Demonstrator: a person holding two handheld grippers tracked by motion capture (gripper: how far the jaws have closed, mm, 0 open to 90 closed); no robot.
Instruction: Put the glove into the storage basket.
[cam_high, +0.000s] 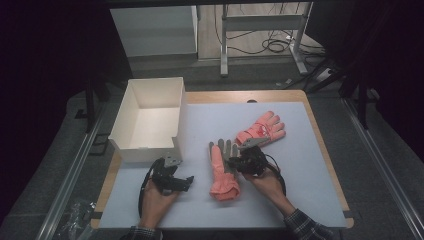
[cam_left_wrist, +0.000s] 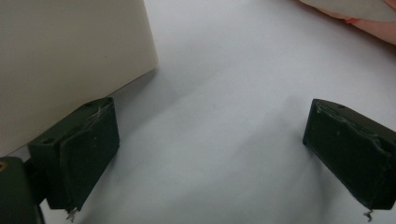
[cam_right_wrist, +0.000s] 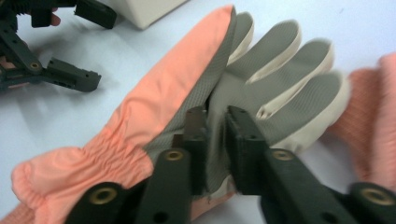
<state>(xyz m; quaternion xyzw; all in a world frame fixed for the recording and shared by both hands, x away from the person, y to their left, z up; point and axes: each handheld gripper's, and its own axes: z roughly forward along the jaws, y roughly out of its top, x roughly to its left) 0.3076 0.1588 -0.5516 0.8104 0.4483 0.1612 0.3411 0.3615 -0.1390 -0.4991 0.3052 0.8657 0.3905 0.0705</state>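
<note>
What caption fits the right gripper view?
Right gripper poised over the grey palm of an orange glove on the table.

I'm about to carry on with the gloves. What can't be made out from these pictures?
- Right gripper view: whether the pads press the near glove or just straddle a fold is lost in motion blur.
- High view: the right gripper and its hand hide that glove's palm.
- Left gripper view: the white box is cut off by the top and left edges.
- High view: the far glove has its cuff end under the right gripper's grey plate.
</note>
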